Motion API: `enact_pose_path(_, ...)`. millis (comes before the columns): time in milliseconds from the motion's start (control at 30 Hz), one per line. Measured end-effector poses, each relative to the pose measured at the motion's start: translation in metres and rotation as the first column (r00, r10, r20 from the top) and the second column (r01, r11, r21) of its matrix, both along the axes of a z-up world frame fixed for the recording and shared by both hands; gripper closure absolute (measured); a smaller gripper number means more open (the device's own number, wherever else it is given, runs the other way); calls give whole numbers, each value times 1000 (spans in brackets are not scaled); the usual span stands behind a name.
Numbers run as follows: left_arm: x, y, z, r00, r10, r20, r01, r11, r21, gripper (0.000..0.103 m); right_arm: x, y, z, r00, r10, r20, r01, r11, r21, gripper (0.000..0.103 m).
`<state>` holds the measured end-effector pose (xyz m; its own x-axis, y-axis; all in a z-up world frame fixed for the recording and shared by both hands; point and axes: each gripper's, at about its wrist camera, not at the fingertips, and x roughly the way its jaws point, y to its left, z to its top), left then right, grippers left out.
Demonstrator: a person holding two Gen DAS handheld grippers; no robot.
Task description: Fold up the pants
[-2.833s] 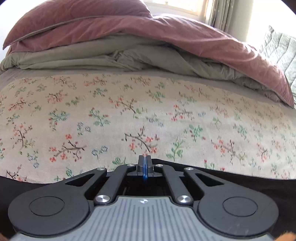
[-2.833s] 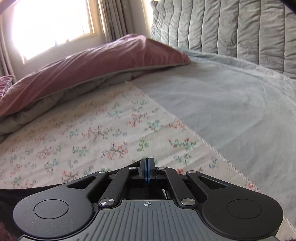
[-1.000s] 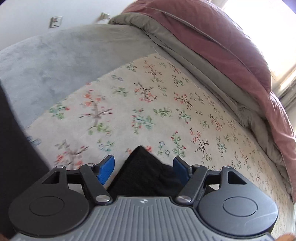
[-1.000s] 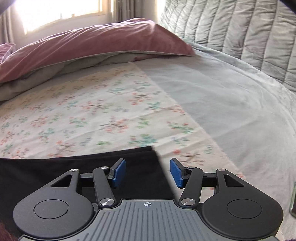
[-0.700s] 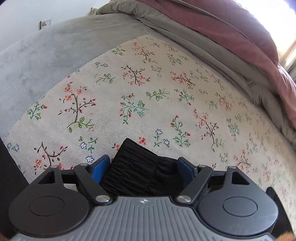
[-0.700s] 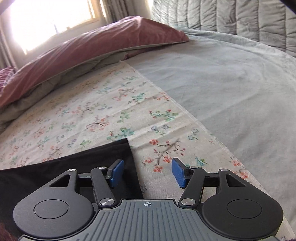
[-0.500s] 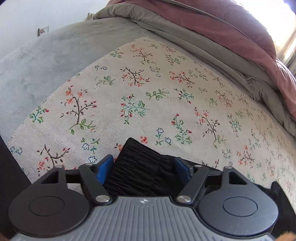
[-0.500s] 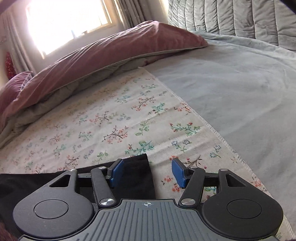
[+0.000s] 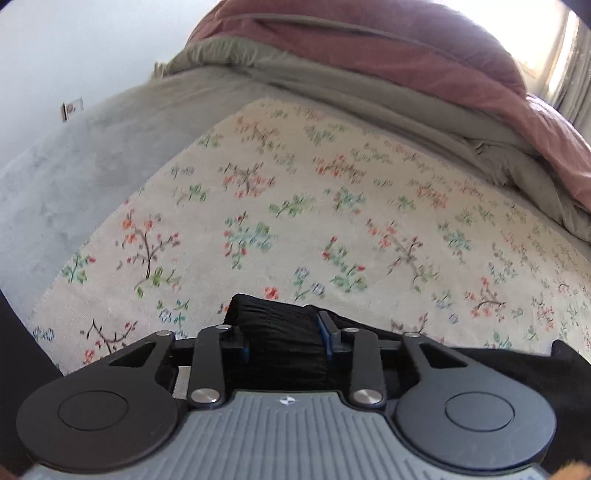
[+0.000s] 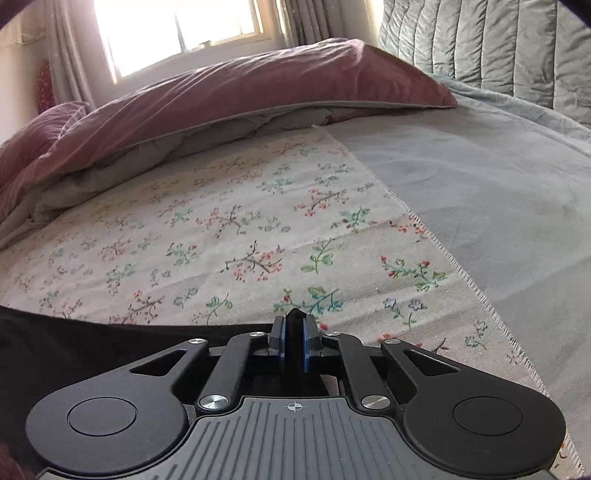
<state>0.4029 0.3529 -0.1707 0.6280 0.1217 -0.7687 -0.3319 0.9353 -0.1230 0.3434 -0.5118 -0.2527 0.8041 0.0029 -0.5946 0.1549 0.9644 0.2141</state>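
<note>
The black pants (image 9: 273, 325) lie on a floral cloth (image 9: 332, 206) spread over the bed. In the left wrist view the ribbed waistband bunches between the blue pads of my left gripper (image 9: 284, 341), whose jaws press on both sides of it. In the right wrist view the pants (image 10: 92, 343) stretch left along the bottom of the frame. My right gripper (image 10: 294, 345) is shut on a corner of the black fabric, and a small tip pokes up between the pads.
A pink and grey duvet (image 10: 229, 96) is heaped along the far edge of the floral cloth. A grey sheet (image 10: 491, 192) covers the bed to the right, with a quilted headboard (image 10: 487, 40) behind it. A window (image 10: 177, 29) is beyond.
Both grippers opened, came down over the pants and closed. The left jaws narrowed onto the waistband. The right jaws shut fully on the fabric corner.
</note>
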Motion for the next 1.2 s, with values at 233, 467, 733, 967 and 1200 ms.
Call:
enact_pose_path(233, 0, -40, 21, 986, -97, 135, 101, 995, -20, 65, -5, -10, 27, 983, -166, 71, 173, 979, -103, 100)
enact_pose_path(467, 6, -62, 10, 986, -140, 93, 139, 990, 12, 65, -6, -40, 37, 947, -313, 70, 320, 931, -172, 99)
enact_pose_path(733, 0, -40, 9, 996, -75, 45, 74, 997, 34, 57, 27, -13, -1, 974, -204, -93, 181, 961, -210, 80)
enact_pose_path(967, -12, -19, 17, 998, -32, 45, 33, 999, -28, 48, 22, -2, 3, 975, -191, -115, 158, 955, -251, 59)
enact_pose_path(1200, -31, 17, 16, 998, 57, 29, -51, 985, -167, 44, 24, 22, 15, 968, -213, -128, 149, 910, -387, 32)
